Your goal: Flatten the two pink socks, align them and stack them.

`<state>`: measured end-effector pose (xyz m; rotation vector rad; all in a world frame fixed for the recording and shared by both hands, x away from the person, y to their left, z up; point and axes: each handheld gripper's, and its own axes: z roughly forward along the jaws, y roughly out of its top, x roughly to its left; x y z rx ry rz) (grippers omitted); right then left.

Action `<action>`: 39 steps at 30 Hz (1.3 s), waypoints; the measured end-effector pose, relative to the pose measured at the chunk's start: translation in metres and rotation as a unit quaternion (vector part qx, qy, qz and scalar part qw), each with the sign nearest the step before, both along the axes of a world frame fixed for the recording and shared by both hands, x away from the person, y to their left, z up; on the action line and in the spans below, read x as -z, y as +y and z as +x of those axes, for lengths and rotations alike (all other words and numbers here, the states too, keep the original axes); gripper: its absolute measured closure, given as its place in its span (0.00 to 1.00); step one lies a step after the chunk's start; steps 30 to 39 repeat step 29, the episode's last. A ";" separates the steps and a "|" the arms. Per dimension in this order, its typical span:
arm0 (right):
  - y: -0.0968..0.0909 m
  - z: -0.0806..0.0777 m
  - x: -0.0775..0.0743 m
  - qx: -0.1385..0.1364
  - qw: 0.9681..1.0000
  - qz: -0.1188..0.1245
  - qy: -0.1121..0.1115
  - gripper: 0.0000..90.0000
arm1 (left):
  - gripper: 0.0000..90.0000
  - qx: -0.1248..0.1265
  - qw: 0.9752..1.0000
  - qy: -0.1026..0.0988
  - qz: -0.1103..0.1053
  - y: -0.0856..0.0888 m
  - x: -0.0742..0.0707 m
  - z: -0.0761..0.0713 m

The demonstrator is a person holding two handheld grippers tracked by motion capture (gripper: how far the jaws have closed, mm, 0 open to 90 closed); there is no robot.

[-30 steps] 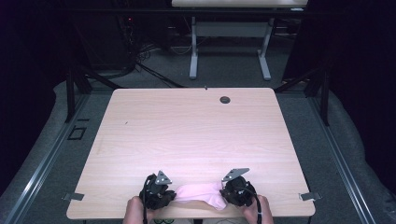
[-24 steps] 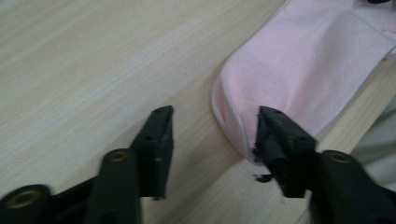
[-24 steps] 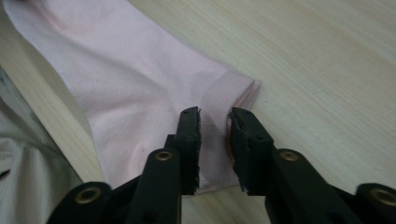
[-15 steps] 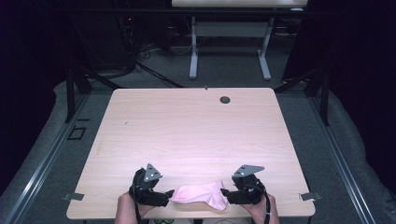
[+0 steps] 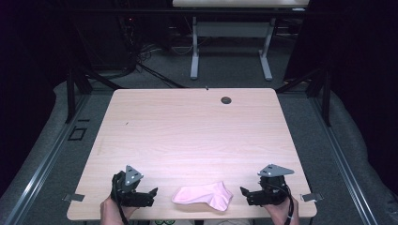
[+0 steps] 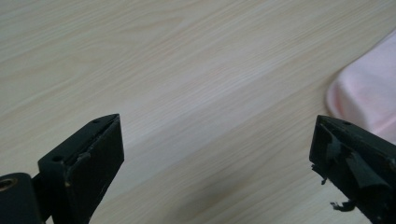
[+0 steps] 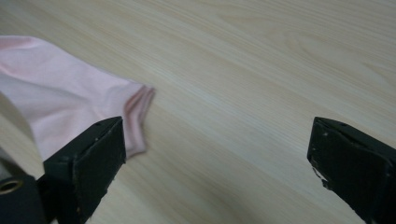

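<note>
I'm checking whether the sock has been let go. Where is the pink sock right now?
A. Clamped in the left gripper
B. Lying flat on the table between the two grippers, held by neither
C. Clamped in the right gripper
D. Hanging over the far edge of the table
B: the pink sock lies on the table between the left gripper and the right gripper, both with jaws wide apart and nothing between them.

High view overhead facing forward, gripper views close, sharing sock point(image 5: 202, 196)
</note>
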<state>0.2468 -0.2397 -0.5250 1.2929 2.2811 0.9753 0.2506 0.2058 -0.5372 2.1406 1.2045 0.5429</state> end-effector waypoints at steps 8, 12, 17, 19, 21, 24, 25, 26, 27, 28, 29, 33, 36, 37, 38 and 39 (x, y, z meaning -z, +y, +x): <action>-0.043 0.007 0.021 0.060 0.998 -0.006 0.014 0.00 | 0.00 -0.052 0.998 0.015 -0.012 0.035 0.024 0.006; -0.058 0.012 0.037 0.080 0.997 -0.010 0.016 0.00 | 0.00 -0.071 0.997 0.019 -0.010 0.044 0.037 0.012; -0.068 0.018 0.054 0.096 0.995 -0.036 0.011 0.00 | 0.00 -0.090 0.996 0.008 -0.021 0.053 0.053 0.018; -0.071 0.019 0.059 0.092 0.995 -0.036 0.012 0.00 | 0.00 -0.096 0.995 -0.007 -0.031 0.057 0.056 0.018; -0.075 0.018 0.063 0.096 0.995 -0.020 0.006 0.00 | 0.00 -0.101 0.994 -0.007 -0.031 0.059 0.056 0.020; -0.076 0.018 0.065 0.100 0.995 -0.013 -0.009 0.00 | 0.00 -0.092 0.995 -0.003 -0.033 0.060 0.056 0.023; -0.076 0.018 0.065 0.100 0.995 -0.013 -0.009 0.00 | 0.00 -0.090 0.995 -0.004 -0.032 0.061 0.056 0.024; -0.076 0.018 0.065 0.101 0.995 -0.013 -0.009 0.00 | 0.00 -0.089 0.995 -0.005 -0.032 0.061 0.056 0.025; -0.076 0.018 0.065 0.100 0.995 -0.013 -0.009 0.00 | 0.00 -0.086 0.996 -0.002 -0.031 0.062 0.056 0.026; -0.077 0.018 0.065 0.100 0.995 -0.013 -0.010 0.00 | 0.00 -0.087 0.996 -0.004 -0.031 0.062 0.056 0.028; -0.077 0.018 0.065 0.097 0.995 -0.014 -0.009 0.00 | 0.00 -0.088 0.996 -0.005 -0.032 0.062 0.056 0.029; -0.077 0.018 0.065 0.097 0.995 -0.014 -0.009 0.00 | 0.00 -0.088 0.996 -0.005 -0.032 0.062 0.056 0.029; -0.077 0.018 0.065 0.097 0.995 -0.014 -0.009 0.00 | 0.00 -0.088 0.996 -0.005 -0.032 0.062 0.056 0.029; -0.077 0.018 0.065 0.097 0.995 -0.014 -0.009 0.00 | 0.00 -0.088 0.996 -0.005 -0.032 0.062 0.056 0.029; -0.077 0.018 0.065 0.097 0.995 -0.014 -0.009 0.00 | 0.00 -0.088 0.996 -0.005 -0.032 0.062 0.056 0.029; -0.077 0.018 0.065 0.097 0.995 -0.014 -0.009 0.00 | 0.00 -0.088 0.996 -0.005 -0.032 0.062 0.056 0.029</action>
